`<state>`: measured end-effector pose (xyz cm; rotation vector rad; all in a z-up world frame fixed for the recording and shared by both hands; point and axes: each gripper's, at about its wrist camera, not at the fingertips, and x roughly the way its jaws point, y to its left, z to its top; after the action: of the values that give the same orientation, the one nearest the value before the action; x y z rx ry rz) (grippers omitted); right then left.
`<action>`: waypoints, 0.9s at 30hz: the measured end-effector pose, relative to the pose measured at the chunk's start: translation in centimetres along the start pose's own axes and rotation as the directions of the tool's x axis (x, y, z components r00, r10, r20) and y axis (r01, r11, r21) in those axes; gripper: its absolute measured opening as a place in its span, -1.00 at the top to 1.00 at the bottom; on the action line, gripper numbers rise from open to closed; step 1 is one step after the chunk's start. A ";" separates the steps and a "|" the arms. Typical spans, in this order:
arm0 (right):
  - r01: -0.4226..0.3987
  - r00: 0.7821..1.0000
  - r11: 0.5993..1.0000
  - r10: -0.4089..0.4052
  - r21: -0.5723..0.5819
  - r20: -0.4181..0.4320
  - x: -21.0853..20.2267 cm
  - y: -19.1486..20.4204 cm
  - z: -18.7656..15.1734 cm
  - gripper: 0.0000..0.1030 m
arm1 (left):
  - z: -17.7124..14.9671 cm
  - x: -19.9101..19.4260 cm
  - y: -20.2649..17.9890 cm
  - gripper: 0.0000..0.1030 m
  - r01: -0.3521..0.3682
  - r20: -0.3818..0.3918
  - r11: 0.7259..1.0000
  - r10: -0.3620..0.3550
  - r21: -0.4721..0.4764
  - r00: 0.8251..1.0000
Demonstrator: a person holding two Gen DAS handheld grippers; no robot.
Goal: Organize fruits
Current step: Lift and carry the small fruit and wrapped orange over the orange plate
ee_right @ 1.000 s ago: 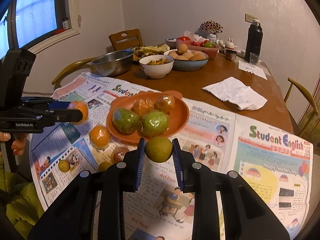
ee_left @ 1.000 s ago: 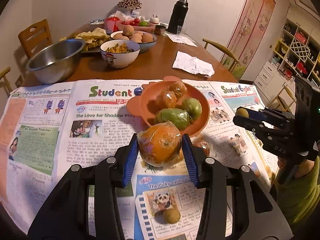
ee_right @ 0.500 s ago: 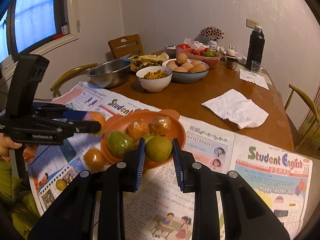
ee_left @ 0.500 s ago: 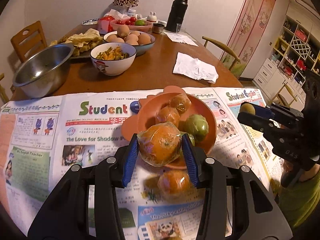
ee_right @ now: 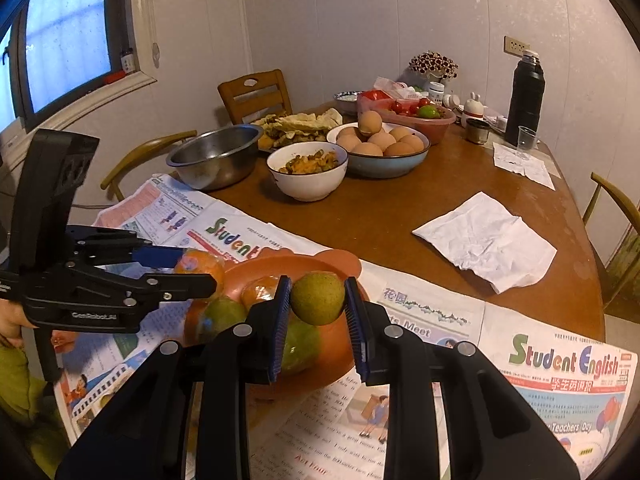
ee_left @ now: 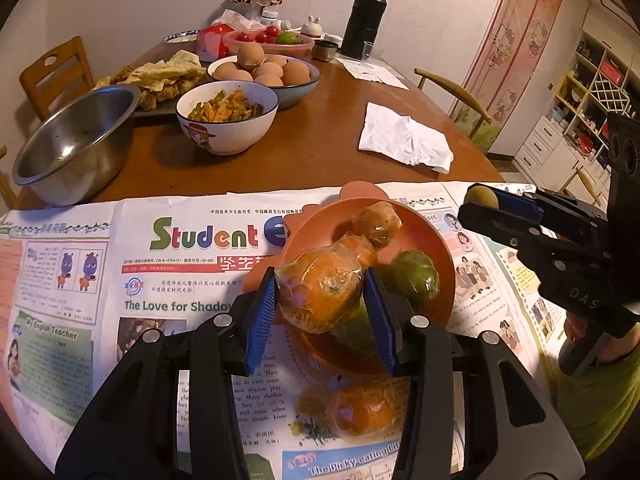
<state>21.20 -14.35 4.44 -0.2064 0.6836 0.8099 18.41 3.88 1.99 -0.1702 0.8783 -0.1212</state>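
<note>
on the far left of the desk (ee_left: 320,148) a steel bowl (ee_left: 76,144) is sitting with nothing i can make out inside. next to it a tray of fried food (ee_left: 160,80), then a white bowl (ee_left: 227,116) holding a chopped vegetable dish, then a blue bowl (ee_left: 276,74) piled with brown eggs, and behind that a pink basin (ee_left: 272,42) with tomatoes and a green fruit. nearer me, on the newspaper (ee_left: 80,280), the orange plate (ee_left: 444,256) is carrying two wrapped orange fruits and two green ones. one more wrapped orange (ee_left: 362,410) is lying on the paper just in front of the plate.

that loose orange is showing only in the left wrist view; the right wrist view is showing the window (ee_right: 68,36) and the paper's second "student english" heading instead.

my left hand-held gripper (ee_left: 320,304) is clamping its blue pads on a wrapped orange (ee_left: 320,292), holding it in the air over the near-left rim of the plate. my right hand-held gripper (ee_right: 318,312) is closing its pads on a small green-brown fruit (ee_right: 318,298), also lifted, over the plate's near-right edge. the two held fruits are hanging near each other, not touching.
</note>
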 end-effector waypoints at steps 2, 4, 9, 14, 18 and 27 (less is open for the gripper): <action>0.010 1.000 1.000 -0.010 -0.003 -0.010 0.6 -0.2 -0.1 0.50 | 0.2 0.3 0.1 0.32 -0.002 -0.005 1.000 0.002 0.000 1.000; 0.013 1.000 1.000 -0.013 0.002 -0.019 1.1 -0.5 -0.2 0.50 | 0.3 0.6 0.2 0.32 -0.002 -0.011 1.000 0.002 0.000 1.000; 0.010 0.999 1.000 -0.010 0.004 -0.037 2.0 -0.7 -0.6 0.50 | 0.4 1.0 0.1 0.32 -0.001 -0.014 1.000 0.001 0.007 1.000; 0.001 0.999 1.000 -0.001 0.001 -0.049 2.6 -0.6 -0.8 0.50 | 0.6 1.3 0.0 0.32 0.001 -0.019 1.000 -0.001 0.014 1.000; -0.002 0.998 1.000 0.002 -0.002 -0.058 3.0 -0.4 -0.8 0.50 | 0.6 1.5 0.2 0.32 -0.001 -0.022 1.000 0.001 0.008 1.000; -0.010 0.997 1.000 0.010 -0.005 -0.080 4.1 -0.1 -1.0 0.50 | 0.3 1.7 0.6 0.32 -0.001 -0.028 1.000 0.001 -0.003 1.000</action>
<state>22.78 -12.41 1.04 -0.2412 0.7583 0.8164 19.77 4.19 0.77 -0.1707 0.9067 -0.1216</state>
